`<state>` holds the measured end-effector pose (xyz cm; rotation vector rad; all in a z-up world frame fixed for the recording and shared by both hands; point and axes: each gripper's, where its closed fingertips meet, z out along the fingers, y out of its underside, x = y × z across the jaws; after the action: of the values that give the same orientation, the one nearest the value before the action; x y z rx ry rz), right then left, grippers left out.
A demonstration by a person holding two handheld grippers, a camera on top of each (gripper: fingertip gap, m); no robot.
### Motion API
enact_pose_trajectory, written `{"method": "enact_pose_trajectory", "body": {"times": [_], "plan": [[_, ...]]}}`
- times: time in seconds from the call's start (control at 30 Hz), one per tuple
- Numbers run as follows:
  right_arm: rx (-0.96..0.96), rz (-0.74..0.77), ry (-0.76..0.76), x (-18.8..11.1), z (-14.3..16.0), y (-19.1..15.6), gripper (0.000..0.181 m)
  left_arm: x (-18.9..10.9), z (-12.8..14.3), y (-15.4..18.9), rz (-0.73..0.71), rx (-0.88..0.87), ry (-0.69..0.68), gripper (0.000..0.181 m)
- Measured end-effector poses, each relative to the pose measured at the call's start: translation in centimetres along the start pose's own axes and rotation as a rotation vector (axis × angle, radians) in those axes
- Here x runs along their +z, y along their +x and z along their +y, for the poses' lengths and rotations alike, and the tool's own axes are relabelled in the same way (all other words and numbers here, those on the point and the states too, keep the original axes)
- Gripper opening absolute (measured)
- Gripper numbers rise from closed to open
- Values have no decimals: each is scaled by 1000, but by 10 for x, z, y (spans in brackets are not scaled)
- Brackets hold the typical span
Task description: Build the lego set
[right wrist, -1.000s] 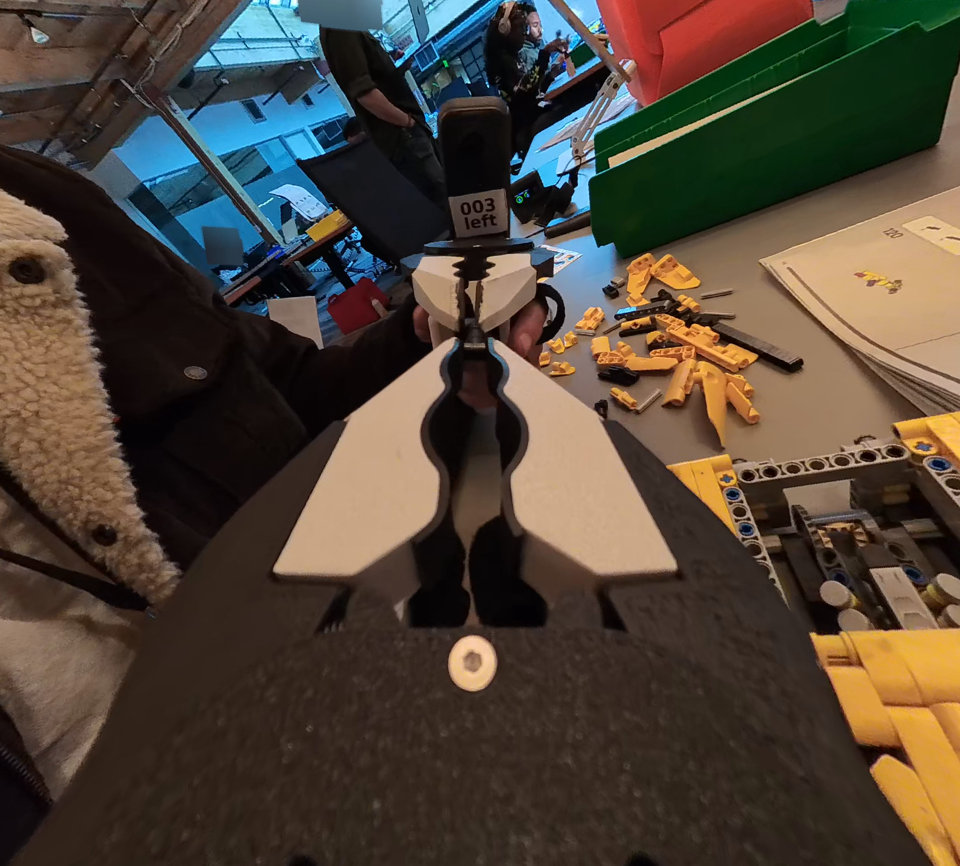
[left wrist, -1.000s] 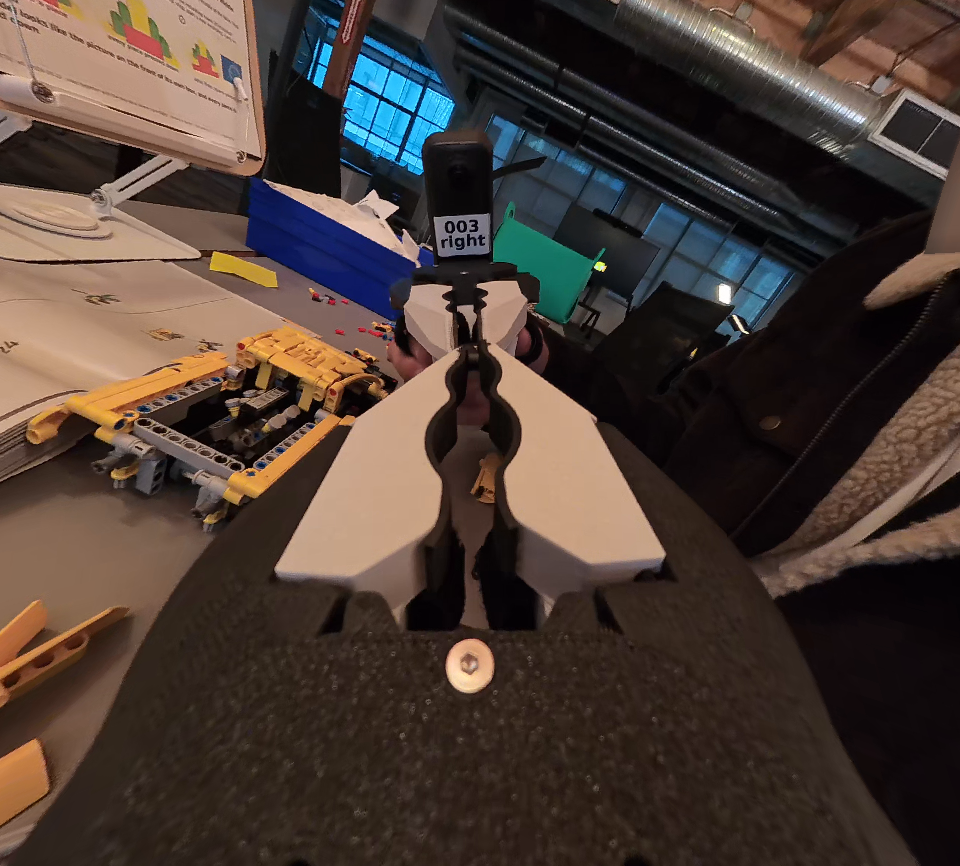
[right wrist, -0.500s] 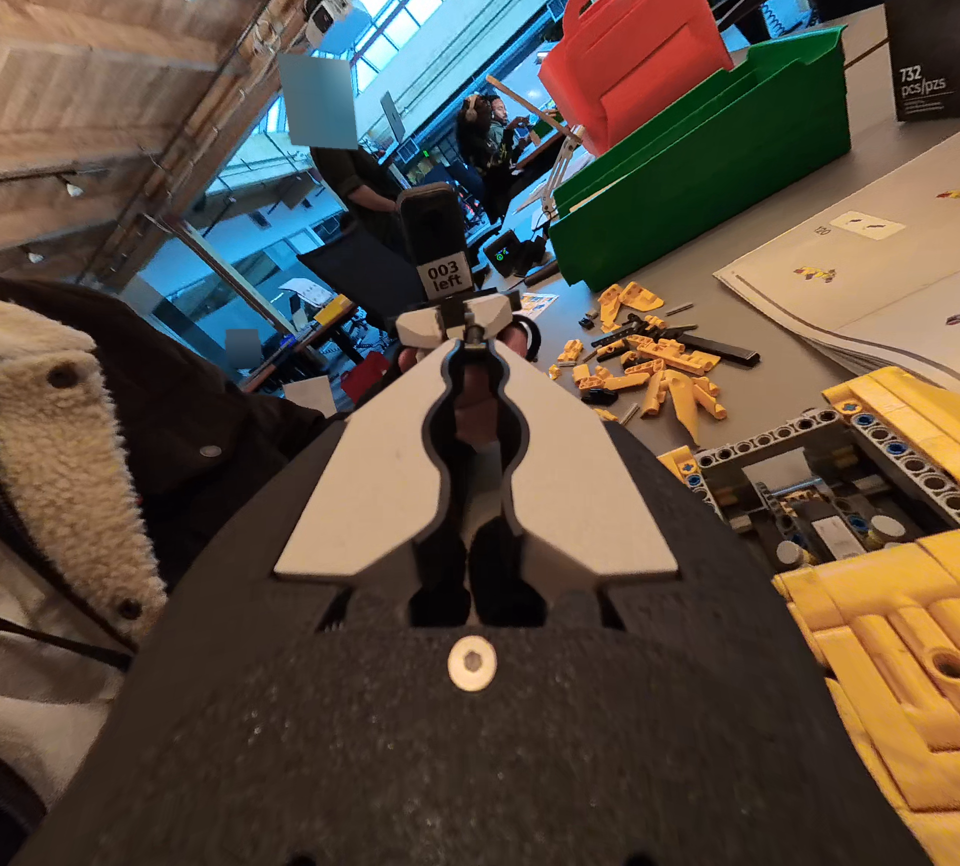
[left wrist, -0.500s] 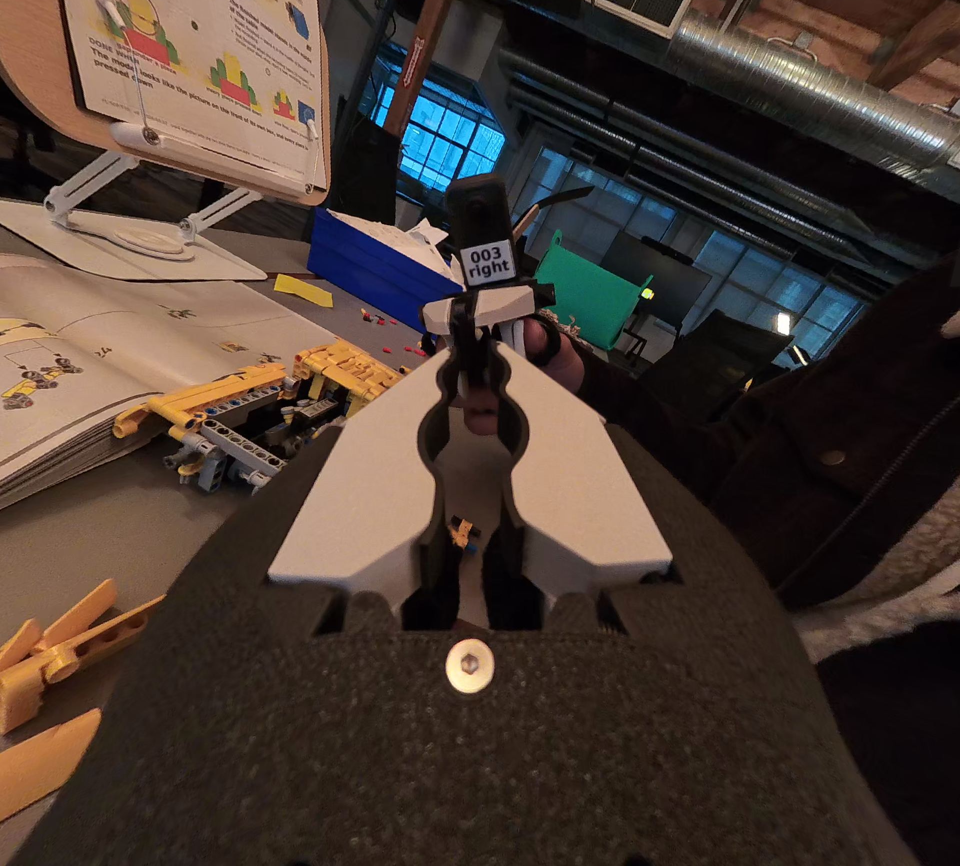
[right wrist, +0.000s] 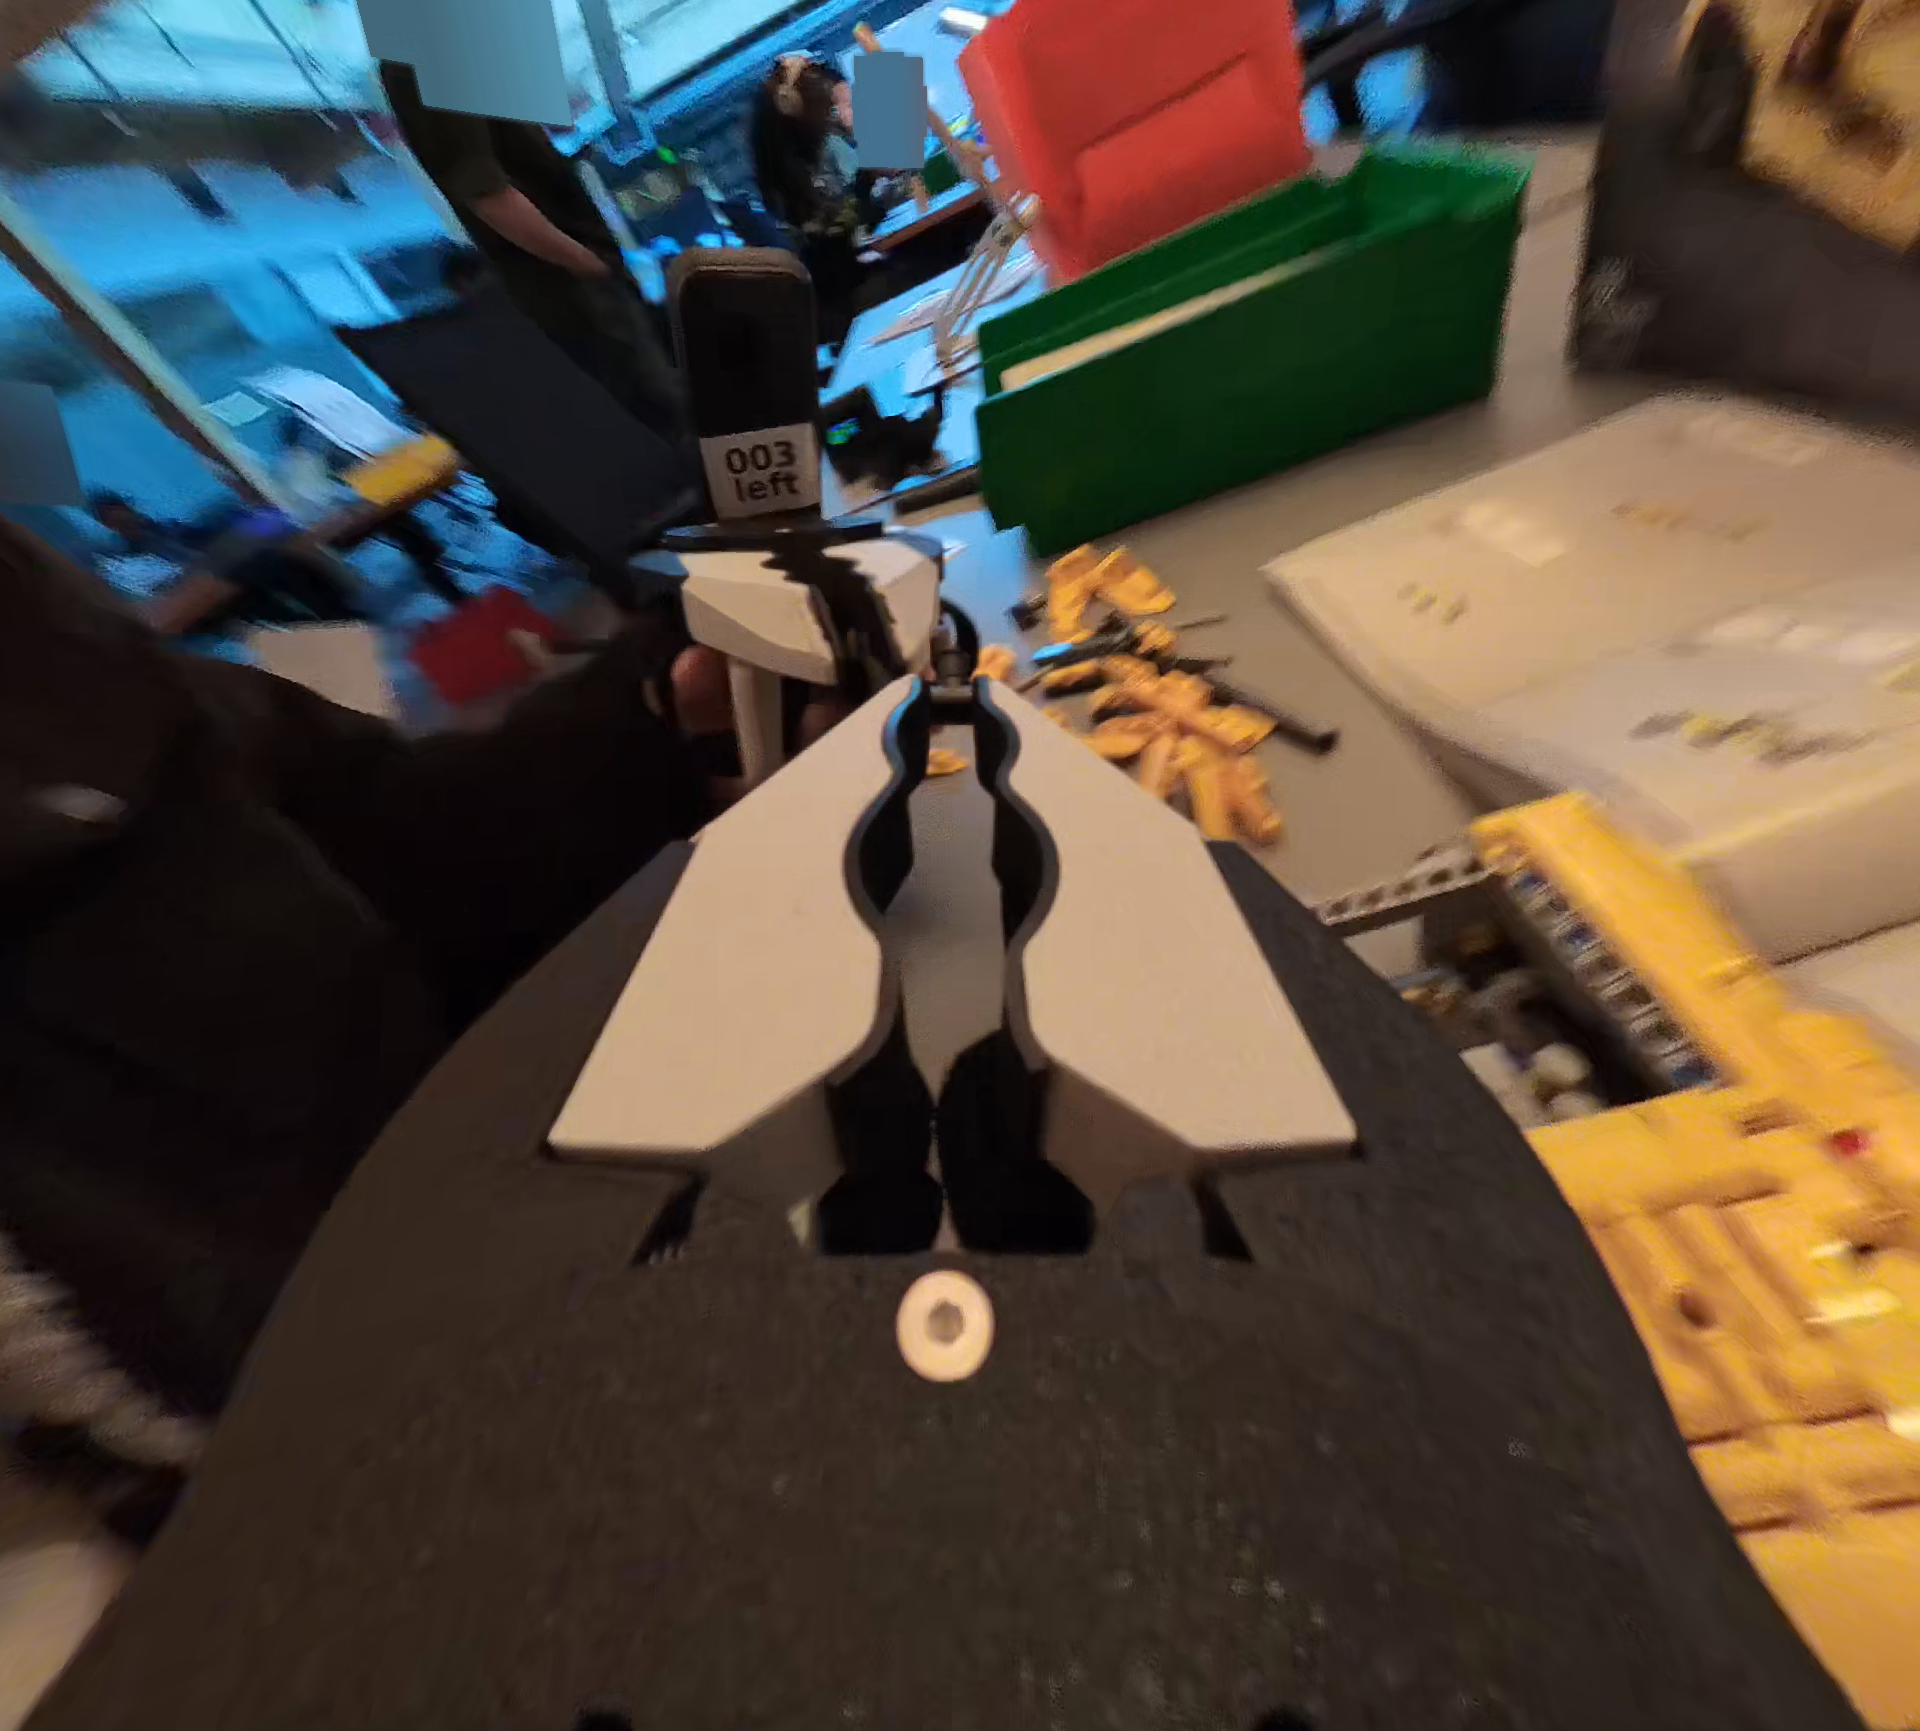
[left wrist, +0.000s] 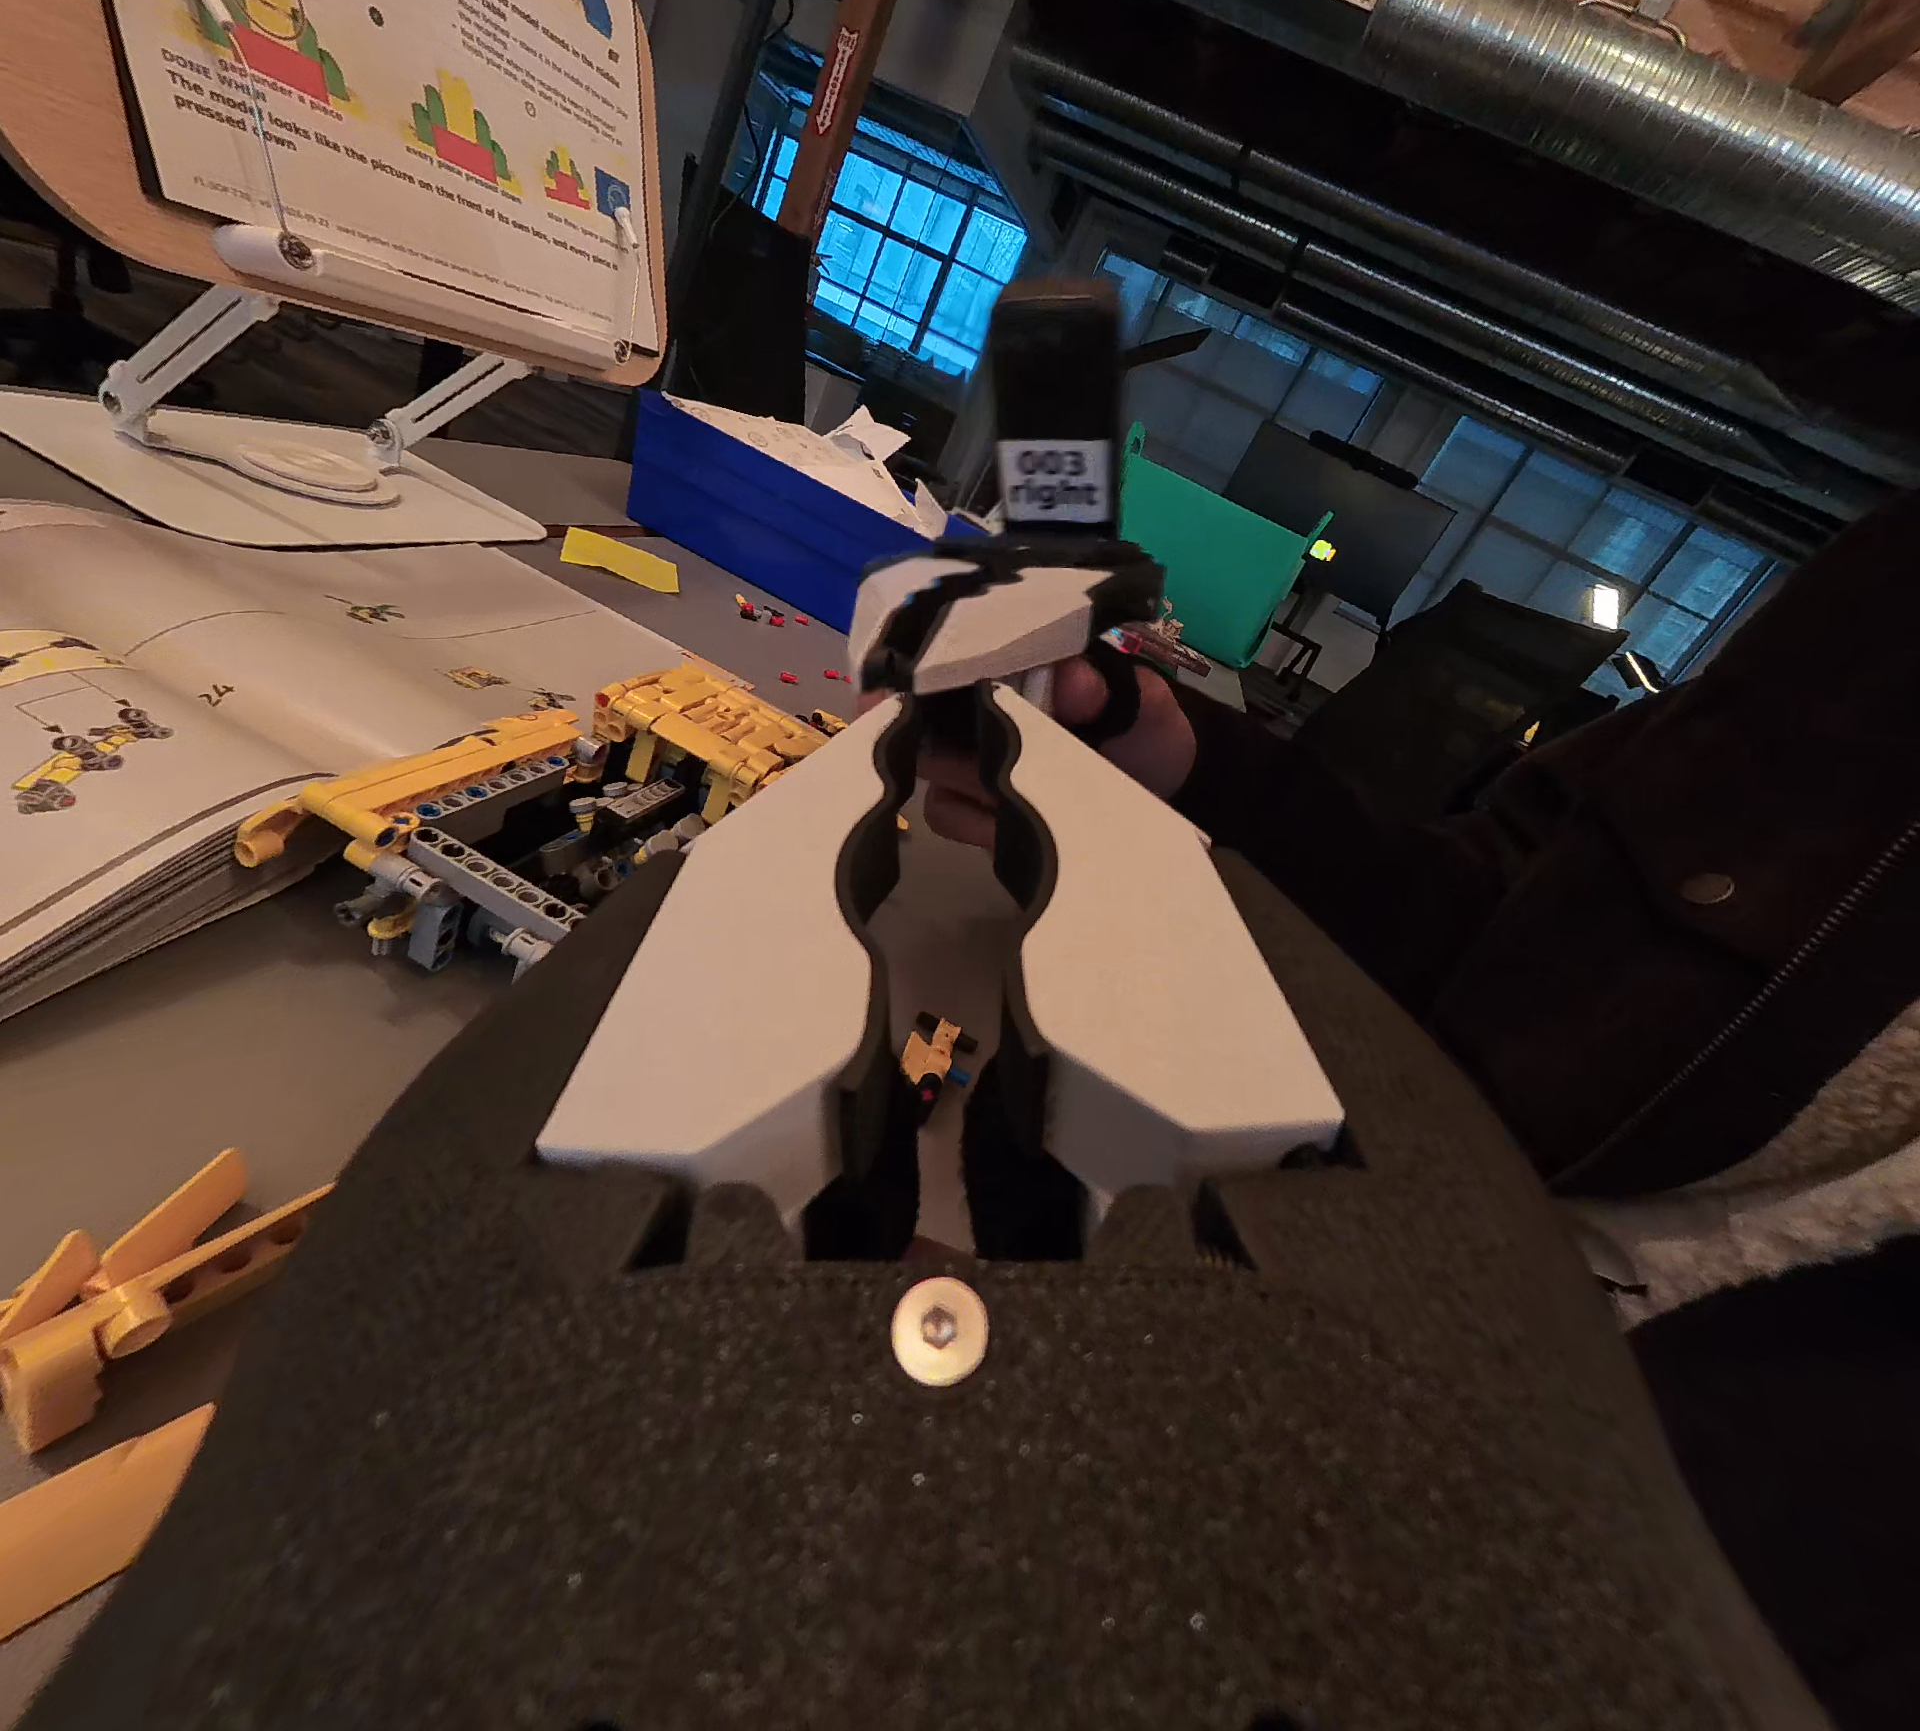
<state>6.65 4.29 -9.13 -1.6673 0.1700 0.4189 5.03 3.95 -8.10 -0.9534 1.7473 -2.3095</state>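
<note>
Two grippers meet tip to tip above the grey table point(left wrist: 260, 1089): the left gripper point(left wrist: 940, 707) and right gripper point(right wrist: 948, 686), jaws nearly closed, pinching a small dark piece point(right wrist: 948, 671) between them. The half-built yellow lego vehicle point(left wrist: 582, 788) sits just left of the left gripper, beside the open instruction booklet point(left wrist: 208, 694).

From my left wrist view, the part-built model point(left wrist: 582, 808) sits on the tabletop point(left wrist: 208, 1089) just beside the open instruction booklet point(left wrist: 208, 673) on its left. Behind the booklet stands the document stand point(left wrist: 343, 154), with a bin point(left wrist: 769, 507) to its right. Loose pieces point(left wrist: 94, 1307) lie nearest me, left of my gripper point(left wrist: 940, 725).
</note>
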Motion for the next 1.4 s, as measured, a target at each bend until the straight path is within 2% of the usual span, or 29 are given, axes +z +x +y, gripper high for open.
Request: {"method": "enact_pose_trajectory", "body": {"times": [0.07,0.2,0.27,0.33,0.4,0.53,0.83,1.1,1.4], "plan": [[-240,82,8,-1,-7,-5,6,0,0,-2,-6,-10,-2,10],[-820,329,-85,2,-6,-6,6,0,4,-10,-26,-77,-10,10],[-1097,460,-141,4,-4,-6,7,3,5,2,67,-168,-4,14],[-1292,549,-136,6,-6,-10,6,3,3,4,94,-206,1,17],[-1400,611,-131,7,-8,-12,6,0,-1,-2,75,-224,32,18],[-1402,621,-139,7,-7,-10,6,-7,-11,-7,97,-297,89,11],[-1556,673,-173,9,-5,-11,6,-6,-7,-8,101,-318,64,9],[-1659,699,-265,12,3,-4,6,-7,1,-17,82,-385,20,7],[-1642,734,-311,15,12,2,6,-10,8,-26,59,-445,-9,5]]}}
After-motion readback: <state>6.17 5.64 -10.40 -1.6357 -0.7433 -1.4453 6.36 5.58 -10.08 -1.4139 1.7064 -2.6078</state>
